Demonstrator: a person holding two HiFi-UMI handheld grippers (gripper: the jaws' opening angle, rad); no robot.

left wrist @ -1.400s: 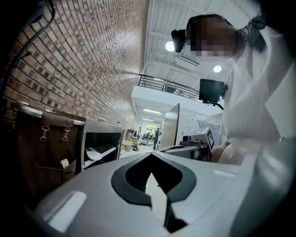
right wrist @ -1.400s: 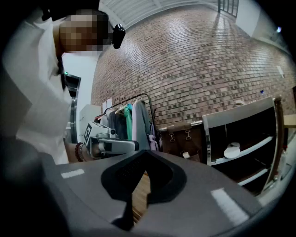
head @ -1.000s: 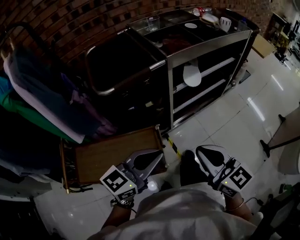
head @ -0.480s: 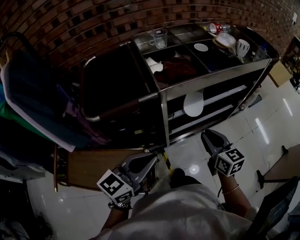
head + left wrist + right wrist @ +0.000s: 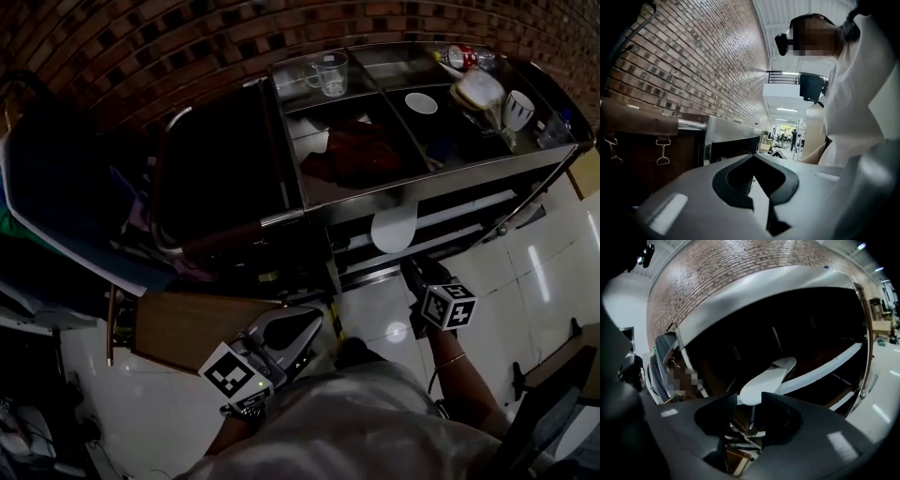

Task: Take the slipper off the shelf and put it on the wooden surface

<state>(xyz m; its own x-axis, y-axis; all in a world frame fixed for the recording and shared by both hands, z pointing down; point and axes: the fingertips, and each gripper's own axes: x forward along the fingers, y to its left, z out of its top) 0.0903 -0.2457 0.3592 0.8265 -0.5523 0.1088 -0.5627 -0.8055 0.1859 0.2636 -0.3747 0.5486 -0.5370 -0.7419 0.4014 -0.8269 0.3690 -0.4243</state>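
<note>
Right gripper (image 5: 749,401), its 2 jaws opening and gripping nothing, lines up with the white slipper (image 5: 766,378) overhanging the shelf (image 5: 825,365). Left gripper (image 5: 753,157), clenched and empty, waits beside the wooden surface (image 5: 187,328).

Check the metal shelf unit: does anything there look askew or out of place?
Yes. The flat white slipper sticks out past the front edge of its white shelf board and partly hangs in the air. The right gripper, its jaws opening, is close in front of it.
</note>
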